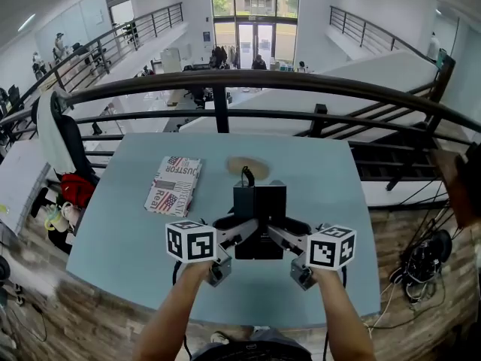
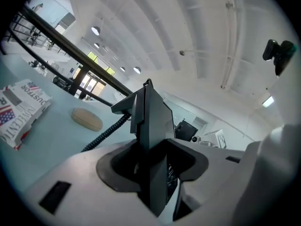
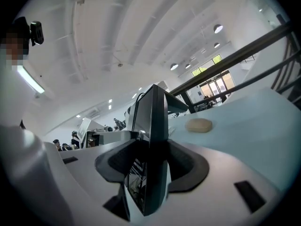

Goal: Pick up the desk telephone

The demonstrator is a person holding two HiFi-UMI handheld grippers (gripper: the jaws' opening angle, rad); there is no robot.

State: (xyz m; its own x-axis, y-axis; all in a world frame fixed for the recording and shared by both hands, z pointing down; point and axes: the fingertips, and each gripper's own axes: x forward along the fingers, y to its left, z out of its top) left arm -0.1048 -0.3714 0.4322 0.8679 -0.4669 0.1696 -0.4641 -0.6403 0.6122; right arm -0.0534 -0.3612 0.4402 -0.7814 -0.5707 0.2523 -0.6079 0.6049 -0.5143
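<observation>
The pale blue table (image 1: 128, 232) spreads out under and ahead of both grippers, and a dark railing (image 1: 225, 81) runs across beyond its far edge.

The black desk telephone (image 1: 259, 201) sits between the two grippers, its body reaching forward from their tips. The left gripper (image 1: 239, 232) is clamped on the telephone's left side. In the left gripper view the dark casing (image 2: 150, 140) stands wedged in the notch between the jaws, with both pads pressed on it. The right gripper (image 1: 282, 235) grips the opposite side the same way, and the right gripper view shows the casing edge (image 3: 153, 140) pinched between its jaws. So the telephone is held from both sides at once.

A printed box (image 1: 174, 185) with a flag pattern lies flat on the table, ahead of the left gripper and off to its left, well apart from the telephone. A tan disc (image 1: 248, 168) rests on the table just past the telephone's far end, straight ahead of both grippers. The coiled cord (image 2: 106, 131) trails from the telephone's back toward the table, left of the left gripper's jaws.

As for progress, the grasp is made on both sides. Both gripper views look across the table top from above it, so the telephone appears to be raised off the surface, though no view shows its underside. What seems left is to hold it steady, with the cord hanging free.
</observation>
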